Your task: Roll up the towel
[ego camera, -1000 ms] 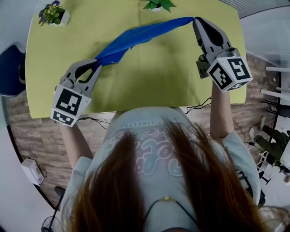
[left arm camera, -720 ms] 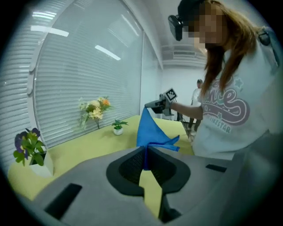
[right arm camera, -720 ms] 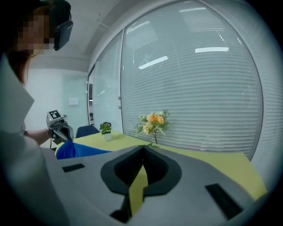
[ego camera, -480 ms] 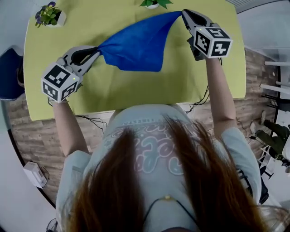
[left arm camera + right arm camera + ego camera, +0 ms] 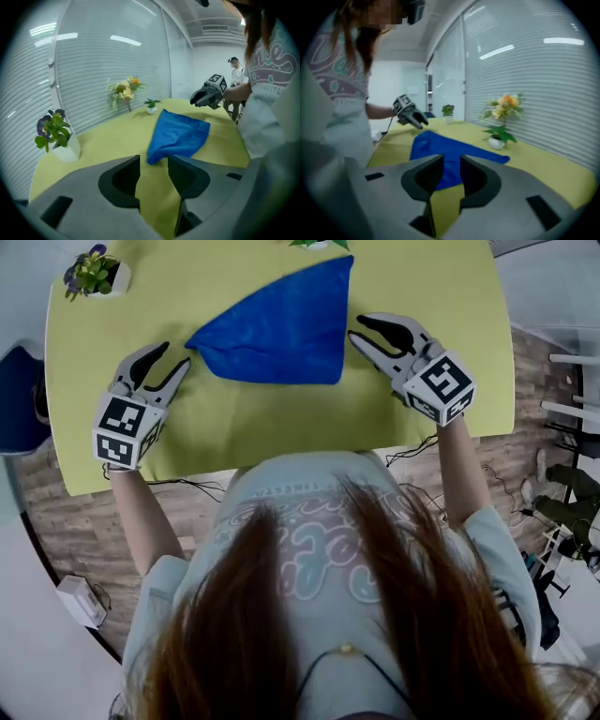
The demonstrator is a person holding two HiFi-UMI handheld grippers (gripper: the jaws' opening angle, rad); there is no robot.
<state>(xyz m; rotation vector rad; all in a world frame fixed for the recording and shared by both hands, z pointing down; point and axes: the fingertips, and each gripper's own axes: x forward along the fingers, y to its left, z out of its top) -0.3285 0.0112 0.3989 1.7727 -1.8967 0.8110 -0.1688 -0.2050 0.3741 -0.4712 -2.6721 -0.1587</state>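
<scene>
Blue towel (image 5: 277, 329) spread on yellow-green table (image 5: 281, 442), upper centre of head view. Left gripper (image 5: 175, 353) just beside towel's left corner, right gripper (image 5: 358, 327) just beside its right edge. Both jaw pairs just opened, now apart, nothing pinched.

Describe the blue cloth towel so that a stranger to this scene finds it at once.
Find the rounded yellow-green table before the person. On its far half, between the left gripper and the right gripper, lies the blue cloth towel, spread as a rough triangle. It alone is blue, flat and soft; the potted purple-flowered plant at the corner stands upright.
</scene>
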